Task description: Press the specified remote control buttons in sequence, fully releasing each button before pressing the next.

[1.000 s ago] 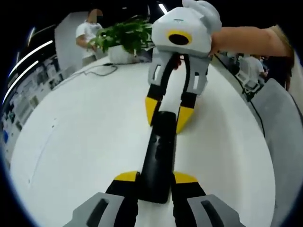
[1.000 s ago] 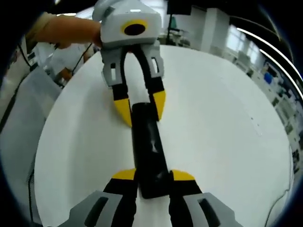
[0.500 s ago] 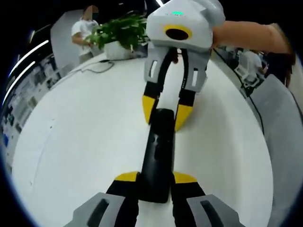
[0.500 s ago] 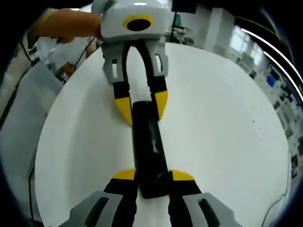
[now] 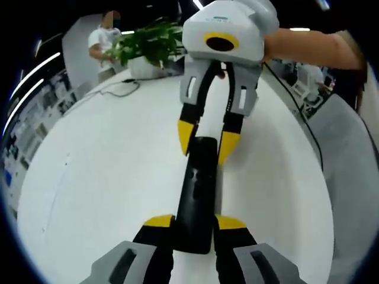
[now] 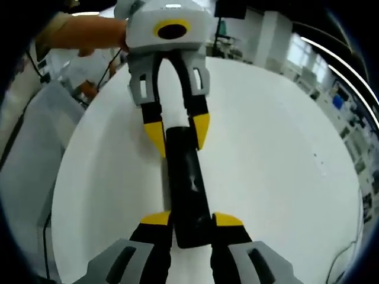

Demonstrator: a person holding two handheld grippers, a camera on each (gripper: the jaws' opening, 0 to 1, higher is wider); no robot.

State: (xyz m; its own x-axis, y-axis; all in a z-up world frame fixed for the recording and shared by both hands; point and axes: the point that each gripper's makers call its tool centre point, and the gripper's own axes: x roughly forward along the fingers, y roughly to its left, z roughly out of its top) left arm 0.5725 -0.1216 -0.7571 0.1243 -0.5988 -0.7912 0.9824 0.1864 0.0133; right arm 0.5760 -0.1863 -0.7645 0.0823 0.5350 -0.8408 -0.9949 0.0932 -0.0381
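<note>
The black remote control (image 5: 198, 195) hangs above the white table (image 5: 106, 177), pinched at both ends: the left gripper (image 5: 194, 223) clamps its near end at 6 o'clock in the left gripper view, while the right gripper (image 5: 204, 137) squeezes the far end toward 12. Such a two-ended hold probably steadies it, yet leaves neither free to press buttons. A potted plant (image 5: 151, 44) and cable (image 5: 124, 90) sit at 11, well clear.
</note>
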